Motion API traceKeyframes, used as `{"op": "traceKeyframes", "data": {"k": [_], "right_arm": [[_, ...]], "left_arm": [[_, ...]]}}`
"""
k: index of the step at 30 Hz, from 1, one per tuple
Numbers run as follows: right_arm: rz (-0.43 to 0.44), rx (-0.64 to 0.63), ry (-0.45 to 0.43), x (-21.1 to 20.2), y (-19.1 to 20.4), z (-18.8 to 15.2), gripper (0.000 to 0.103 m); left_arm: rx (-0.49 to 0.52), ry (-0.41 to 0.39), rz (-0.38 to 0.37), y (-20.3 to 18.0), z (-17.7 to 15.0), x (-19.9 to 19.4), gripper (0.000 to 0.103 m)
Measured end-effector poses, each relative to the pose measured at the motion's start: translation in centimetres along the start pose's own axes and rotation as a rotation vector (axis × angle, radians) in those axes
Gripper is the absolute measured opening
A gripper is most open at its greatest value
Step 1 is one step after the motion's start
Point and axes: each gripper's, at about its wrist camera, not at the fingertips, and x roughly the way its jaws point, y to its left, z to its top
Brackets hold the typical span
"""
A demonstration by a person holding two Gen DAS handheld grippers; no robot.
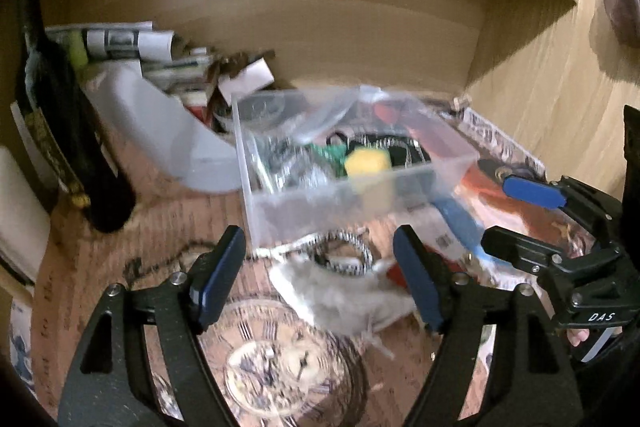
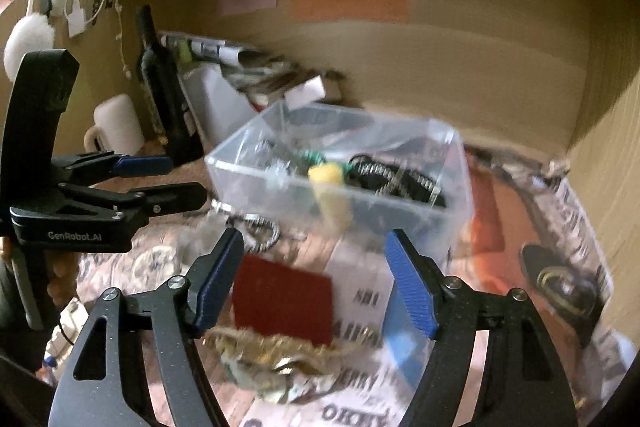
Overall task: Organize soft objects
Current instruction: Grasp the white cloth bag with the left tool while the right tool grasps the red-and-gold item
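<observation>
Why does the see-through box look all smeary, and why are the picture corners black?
Left wrist view: the clear box and grey fluffy thing are motion-blurred, while the left gripper stays sharp. Right wrist view: same smear on the box; the right gripper is crisp. Black corners and bent shelf edges come from the fisheye lens.

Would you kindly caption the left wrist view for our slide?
Open left claw hovering over a grey fluffy piece before a clear plastic box of soft items.

both wrist views close, facing shelf back, sharing clear plastic box
</observation>
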Motion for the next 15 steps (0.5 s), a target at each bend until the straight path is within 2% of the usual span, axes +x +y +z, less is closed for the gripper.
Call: {"op": "traceKeyframes", "data": {"k": [9, 15], "right_arm": [[0.055, 0.045, 0.107, 1.7, 0.2, -3.1, 0.071], [0.074, 0.068, 0.159, 2.7, -0.1, -4.1, 0.071]], "left_arm": [[-0.030, 0.100, -0.046, -0.6, -3.2, 2.1, 0.076], [-0.058, 0.133, -0.074, -0.5, -4.4, 3.1, 0.074]]}}
